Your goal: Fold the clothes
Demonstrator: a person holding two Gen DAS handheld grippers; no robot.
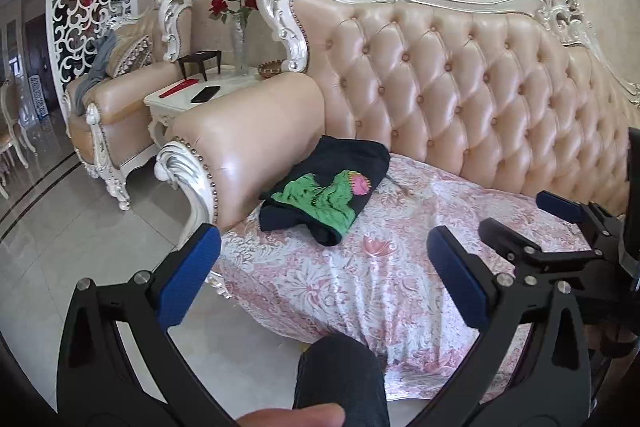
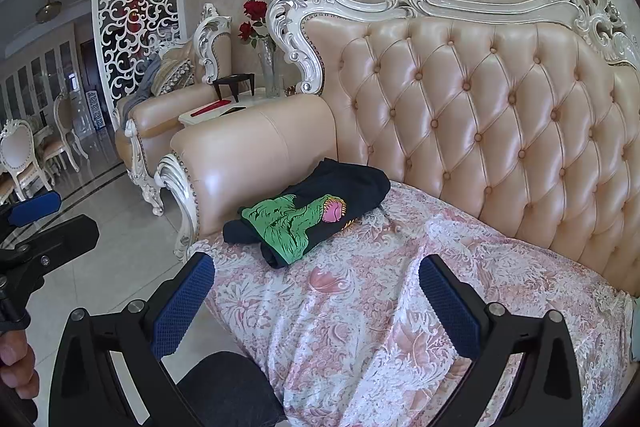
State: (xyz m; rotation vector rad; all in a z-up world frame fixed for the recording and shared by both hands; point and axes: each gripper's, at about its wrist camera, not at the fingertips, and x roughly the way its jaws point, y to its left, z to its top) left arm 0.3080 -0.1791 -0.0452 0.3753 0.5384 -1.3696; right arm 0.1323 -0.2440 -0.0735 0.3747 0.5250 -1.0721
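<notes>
A black T-shirt (image 1: 328,187) with a green dinosaur print lies folded on the sofa seat, close against the left armrest; in the right wrist view the T-shirt (image 2: 308,213) shows the same way. My left gripper (image 1: 324,259) is open, held back from the shirt over the seat's front edge, with nothing between its fingers. My right gripper (image 2: 316,279) is open too, hovering short of the shirt with nothing in it. The right gripper's fingers (image 1: 560,205) show at the right edge of the left wrist view.
The sofa seat carries a pink floral cover (image 2: 380,327). A padded armrest (image 1: 256,131) stands left of the shirt and the tufted backrest (image 2: 480,115) behind it. A side table (image 1: 200,93) with a vase, an armchair (image 1: 120,107), tiled floor and a person's knee (image 1: 340,379) lie nearby.
</notes>
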